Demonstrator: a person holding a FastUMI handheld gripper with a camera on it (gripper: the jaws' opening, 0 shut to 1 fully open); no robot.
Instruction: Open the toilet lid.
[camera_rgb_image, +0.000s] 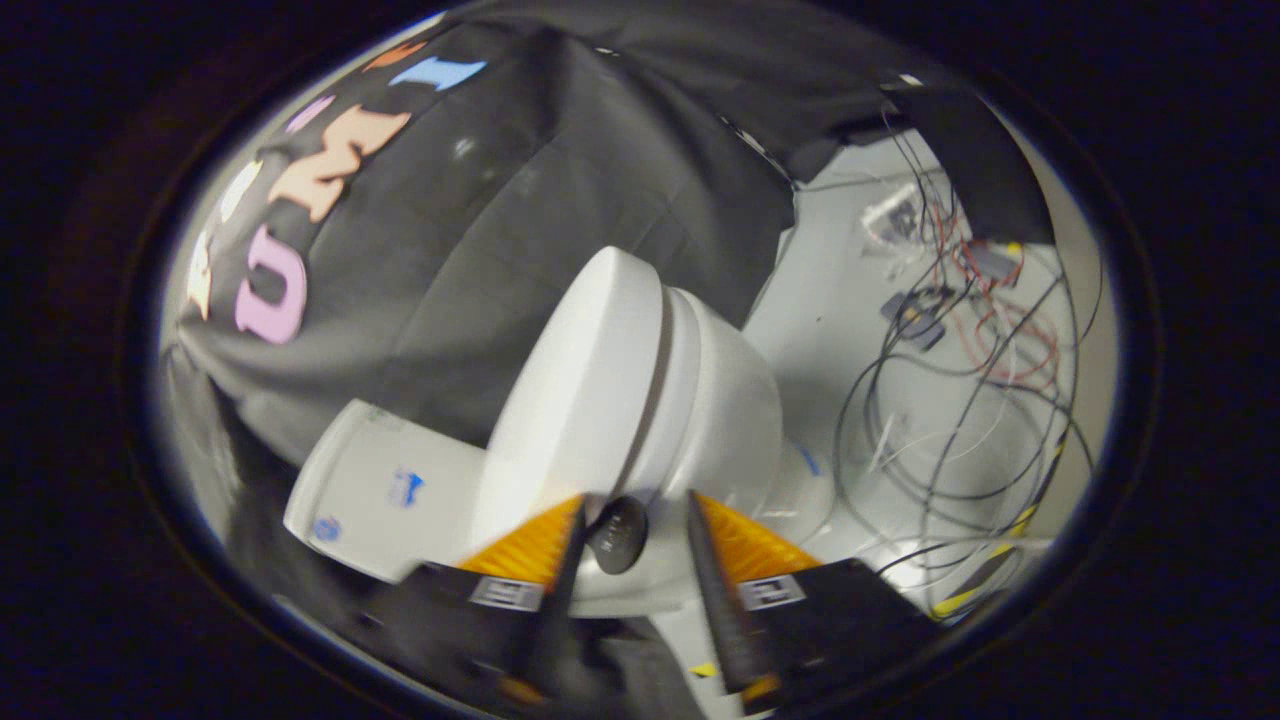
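Two fingers of my gripper (632, 520) stand spread apart, with a dark round knob (618, 535) between them, close to the left finger (whether it touches, I cannot tell). Just beyond sits the white toilet (700, 420), its lid (575, 400) down on the seat. Loose cables (950, 400) trail across the pale floor (830, 310).

Dim booth, motion blur, fisheye-warped edges

glossy smooth white toilet lid (575, 400) and bowl (725, 420), looks like ceramic or hard plastic, dark rounded knob (617, 535) with a slight sheen sitting between the parted gripper (632, 525) fingers, matt wrinkly black cloth wall (560, 190), thin plastic-coated cables (950, 400), smooth white floor (830, 300)
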